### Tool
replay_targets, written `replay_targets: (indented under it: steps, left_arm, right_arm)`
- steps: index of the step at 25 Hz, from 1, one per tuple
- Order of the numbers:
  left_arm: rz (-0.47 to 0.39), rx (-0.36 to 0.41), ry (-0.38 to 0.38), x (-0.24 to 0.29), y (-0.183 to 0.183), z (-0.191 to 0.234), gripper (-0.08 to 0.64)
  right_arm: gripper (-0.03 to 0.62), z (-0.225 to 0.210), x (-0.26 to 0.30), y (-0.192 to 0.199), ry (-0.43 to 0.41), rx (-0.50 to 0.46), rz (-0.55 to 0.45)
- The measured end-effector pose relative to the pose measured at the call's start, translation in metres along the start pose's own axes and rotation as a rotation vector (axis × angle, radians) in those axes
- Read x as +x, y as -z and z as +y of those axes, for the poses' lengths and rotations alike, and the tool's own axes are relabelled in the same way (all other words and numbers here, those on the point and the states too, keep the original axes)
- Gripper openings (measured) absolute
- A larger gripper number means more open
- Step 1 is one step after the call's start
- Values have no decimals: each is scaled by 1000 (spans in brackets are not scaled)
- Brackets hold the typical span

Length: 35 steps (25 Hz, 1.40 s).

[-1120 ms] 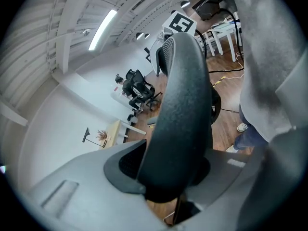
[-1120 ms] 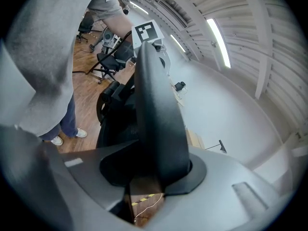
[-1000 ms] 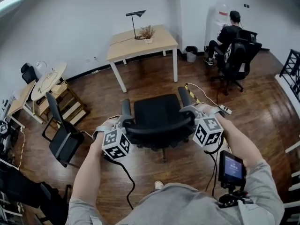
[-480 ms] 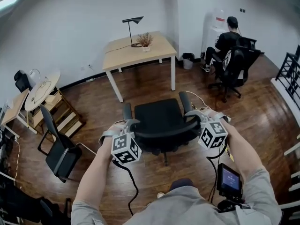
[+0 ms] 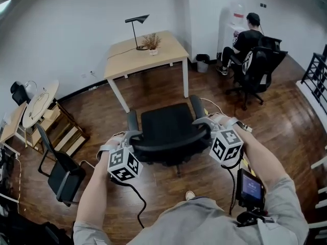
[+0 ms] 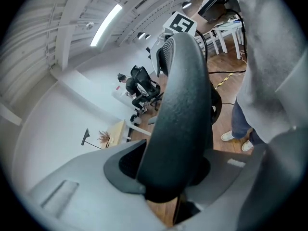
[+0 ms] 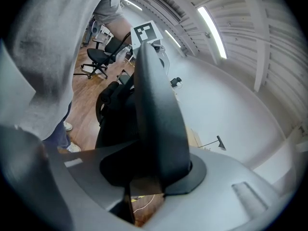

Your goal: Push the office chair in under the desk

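- Currently, office chair (image 5: pixel 171 126) stands on the wood floor (image 5: pixel 153 91), seat facing the desk (image 5: pixel 145 52); a strip of bare floor lies between them; chair not yet under the desk
- Left gripper (image 5: pixel 132 135) at the left end of the backrest's top rail (image 5: pixel 171 143); left gripper view shows the jaws closed on the dark padded rim (image 6: pixel 183 109), pads pressed to both its sides
- Right gripper (image 5: pixel 204 121) at the right end of the same rail; right gripper view shows the jaws clamped on the backrest edge (image 7: pixel 159 119) likewise
- Both forearms reach forward from the bottom of the head view; marker cubes sit just behind the rail, one on each side; armrests (image 5: pixel 133 120) extend toward the desk
- Desk: pale wood top, white legs, against the white wall; black lamp (image 5: pixel 135 32) and small potted plant (image 5: pixel 151 42) stand on the far side of the top
- Surroundings: seated person (image 5: pixel 245 37) in another black chair at upper right, well apart; bin (image 5: pixel 203 62) near the desk's right leg; black side chair (image 5: pixel 59 165) and round table (image 5: pixel 38 101) at left
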<state>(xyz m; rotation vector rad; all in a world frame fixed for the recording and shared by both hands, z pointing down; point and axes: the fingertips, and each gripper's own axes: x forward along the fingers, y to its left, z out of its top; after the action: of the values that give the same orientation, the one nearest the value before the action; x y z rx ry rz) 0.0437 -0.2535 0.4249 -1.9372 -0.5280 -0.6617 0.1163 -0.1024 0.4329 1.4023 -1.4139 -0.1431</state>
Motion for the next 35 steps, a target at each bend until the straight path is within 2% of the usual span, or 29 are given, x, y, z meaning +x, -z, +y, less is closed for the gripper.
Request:
replay_targets:
  steps: [9,17,35]
  left_arm:
    - [25,-28,-34,53,4,55,124]
    - [33,-39,-41,94,23,98,126]
    - [14,11,-13,171,78,198,120]
  right_arm:
    - [141,-57,40,41,-4,-30,-26]
    - [140,-99,85,63,-11,-26,-28]
    - [143,-193,182,93,9,25,16]
